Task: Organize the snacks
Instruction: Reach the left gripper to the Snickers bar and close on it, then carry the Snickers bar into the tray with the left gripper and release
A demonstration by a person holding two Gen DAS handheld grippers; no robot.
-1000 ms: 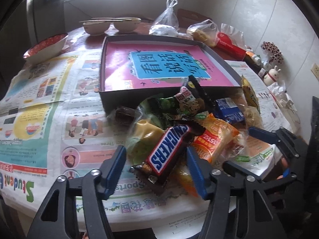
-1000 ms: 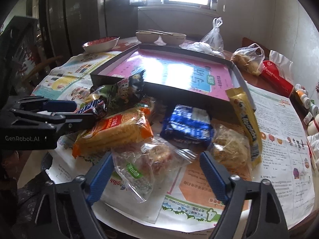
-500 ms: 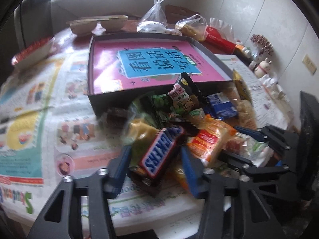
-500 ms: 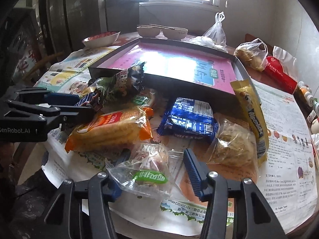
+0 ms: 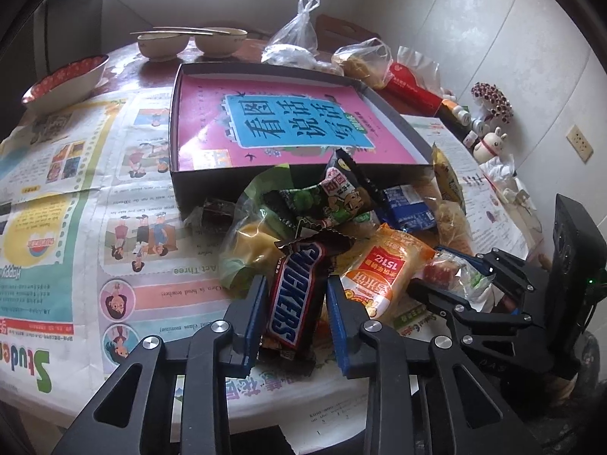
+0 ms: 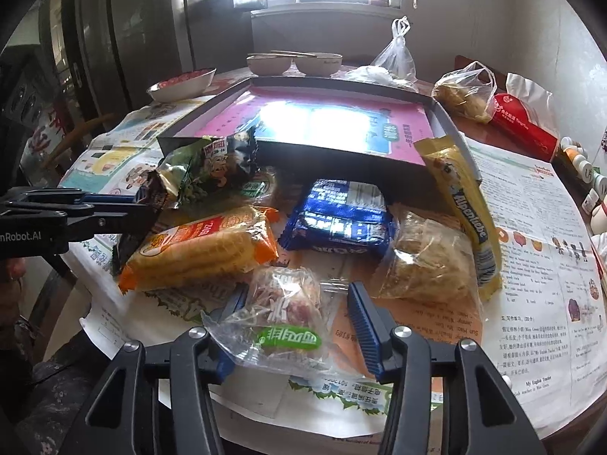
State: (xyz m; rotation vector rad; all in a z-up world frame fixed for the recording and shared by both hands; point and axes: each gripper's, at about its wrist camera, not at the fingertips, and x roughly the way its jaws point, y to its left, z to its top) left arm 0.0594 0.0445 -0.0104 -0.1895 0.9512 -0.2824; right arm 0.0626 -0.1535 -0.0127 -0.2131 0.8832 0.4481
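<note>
Since a second ago, both of our grippers have been closing. The left hand-held gripper (image 5: 294, 307) was wide open around the Snickers bar (image 5: 296, 295); now its blue pads are pressing on both long sides of the bar, so we are holding it. The right hand-held gripper (image 6: 297, 309) was wide open too. Its jaws have been coming in around the clear bag of snacks (image 6: 282, 313). The left pad is touching the crinkly plastic, but we are still seeing a small gap at the right pad, so we cannot tell if the bag is really being held.

Both snacks are lying near the front edge of the table (image 5: 265, 402), on the newspaper (image 5: 125, 227). They are at the near end of a pile of snacks. Behind the pile, toward the middle of the table, the big dark box (image 5: 197, 182) with the pink book (image 5: 288, 125) inside is waiting. We are guessing the snacks are going in there.

What could go wrong? The Snickers bar is lying partly under and against other packets, like the orange pack (image 5: 383, 269) just beside it. If we are lifting fast, we may be dragging those along or knocking them off the front edge. The clear bag is soft and slippery. If we are only pinching loose plastic, it may be slipping out when we lift. The two grippers are also close to each other, so they may be bumping.
</note>
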